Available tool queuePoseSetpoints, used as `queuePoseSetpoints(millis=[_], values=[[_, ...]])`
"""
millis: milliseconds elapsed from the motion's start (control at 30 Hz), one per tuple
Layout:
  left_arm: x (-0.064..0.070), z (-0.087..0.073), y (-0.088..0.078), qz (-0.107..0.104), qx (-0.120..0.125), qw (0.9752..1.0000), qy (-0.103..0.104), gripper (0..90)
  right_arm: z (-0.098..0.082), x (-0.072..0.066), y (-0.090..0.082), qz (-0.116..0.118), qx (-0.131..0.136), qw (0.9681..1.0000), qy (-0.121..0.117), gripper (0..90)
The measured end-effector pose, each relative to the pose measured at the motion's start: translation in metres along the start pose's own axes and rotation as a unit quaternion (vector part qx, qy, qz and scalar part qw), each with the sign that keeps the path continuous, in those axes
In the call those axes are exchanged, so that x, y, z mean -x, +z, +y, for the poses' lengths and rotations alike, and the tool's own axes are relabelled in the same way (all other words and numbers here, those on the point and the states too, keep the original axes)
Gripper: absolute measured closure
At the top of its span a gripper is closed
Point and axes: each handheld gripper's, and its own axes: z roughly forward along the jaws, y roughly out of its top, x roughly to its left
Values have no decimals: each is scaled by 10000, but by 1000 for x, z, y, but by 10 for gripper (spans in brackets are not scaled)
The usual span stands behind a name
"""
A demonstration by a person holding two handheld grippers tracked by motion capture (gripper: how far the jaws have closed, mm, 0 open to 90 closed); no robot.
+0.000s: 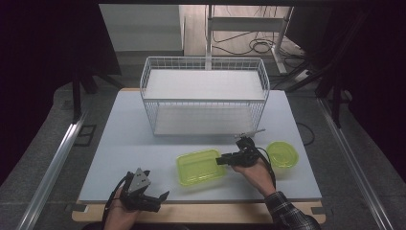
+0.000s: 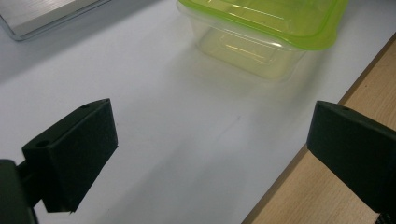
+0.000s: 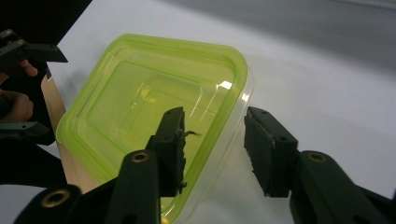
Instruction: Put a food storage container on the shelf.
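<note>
Straddling the near right rim of the rectangular green-lidded container [image 3: 154,121], the right gripper [image 3: 212,140] has one jaw over the lid and the other outside the clear wall, a gap showing on both sides, so the pads do not press on it. In the high view that container [image 1: 198,166] sits on the grey table top [image 1: 124,143], front centre, with the right gripper [image 1: 224,161] at its right edge, held by the person's right hand [image 1: 253,173]. Round green-lidded container [image 1: 282,154] lies just right of that hand. Left gripper [image 1: 160,197] rests at the front edge of the table, jaws spread wide with nothing between them; its own view shows bare table and the rectangular container [image 2: 266,32] farther off. White wire basket [image 1: 205,96] stands behind, well apart from both containers.
</note>
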Motion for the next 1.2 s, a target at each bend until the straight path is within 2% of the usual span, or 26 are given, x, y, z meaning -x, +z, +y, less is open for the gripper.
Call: queuePoseSetpoints(millis=[67, 167, 267, 367, 433, 500, 700, 867, 1200], values=[[1, 0, 0, 0, -15, 10000, 14, 15, 0, 2, 2, 19, -28, 9999, 98, 623], [2, 0, 1, -11, -29, 10000, 53, 15, -1, 6, 3, 211, -60, 9989, 404, 673], [2, 0, 1, -1, -40, 10000, 84, 15, -2, 10, 2, 374, -68, 9970, 679, 721], [3, 0, 1, 2, -38, 9999, 96, 14, -2, 12, 1, 713, -65, 9933, 911, 778], [3, 0, 1, 5, -33, 9999, 97, 14, -2, 10, 0, 771, -51, 9932, 870, 796], [3, 0, 1, 2, -20, 10000, 96, 14, -1, 6, -1, 725, -57, 9944, 770, 800], [2, 0, 0, 10, 11, 10000, 84, 14, -1, 4, -6, 698, 71, 9947, 748, 803], [1, 0, -1, 16, 53, 10000, 47, 11, 1, 5, -16, 827, 305, 9928, 807, 803], [0, 0, -1, 30, 43, 10000, 16, 9, 11, 1, -33, 810, 619, 9918, 777, 802]])
